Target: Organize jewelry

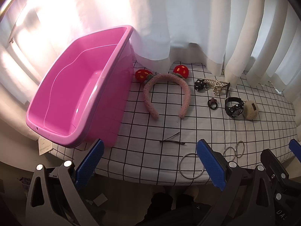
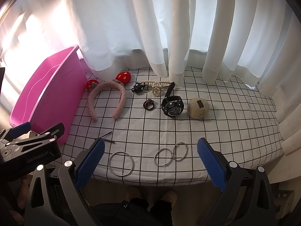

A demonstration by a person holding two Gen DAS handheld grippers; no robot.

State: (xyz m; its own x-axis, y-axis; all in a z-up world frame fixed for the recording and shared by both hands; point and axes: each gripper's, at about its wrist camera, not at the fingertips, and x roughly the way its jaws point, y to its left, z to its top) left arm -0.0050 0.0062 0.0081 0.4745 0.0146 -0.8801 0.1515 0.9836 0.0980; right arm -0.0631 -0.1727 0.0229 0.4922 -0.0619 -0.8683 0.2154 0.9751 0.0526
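At the near edge of the table, the left gripper [image 1: 150,162] is held wide open, its blue-padded fingers [image 1: 90,162] touching nothing and nothing held between them. Beside it, the right gripper [image 2: 150,163] is likewise spread wide and empty above the checked tablecloth [image 2: 225,131]. On the left gripper's body, seen from the right wrist view, the lettering "GenRobot.AI" can be read.

Just beyond the fingers, three silver bangles are laid flat near the edge: a large bangle [image 2: 121,163] alone, and a pair of smaller bangles [image 2: 170,155] touching each other. A black hairpin [image 1: 172,140] is seen just behind them. Farther back, a pink fluffy headband [image 1: 166,94] with red strawberry ornaments lies beside an empty pink plastic bin [image 1: 75,94]. To its right are found a small black hair tie [image 2: 149,104], a black wristwatch [image 2: 172,106] and a cream plush clip [image 2: 198,108] with a dark label too small to read. Farthest off, a pearl hair claw [image 2: 158,86] and a black bow clip [image 2: 138,88] lie by the white curtain [image 2: 169,28].
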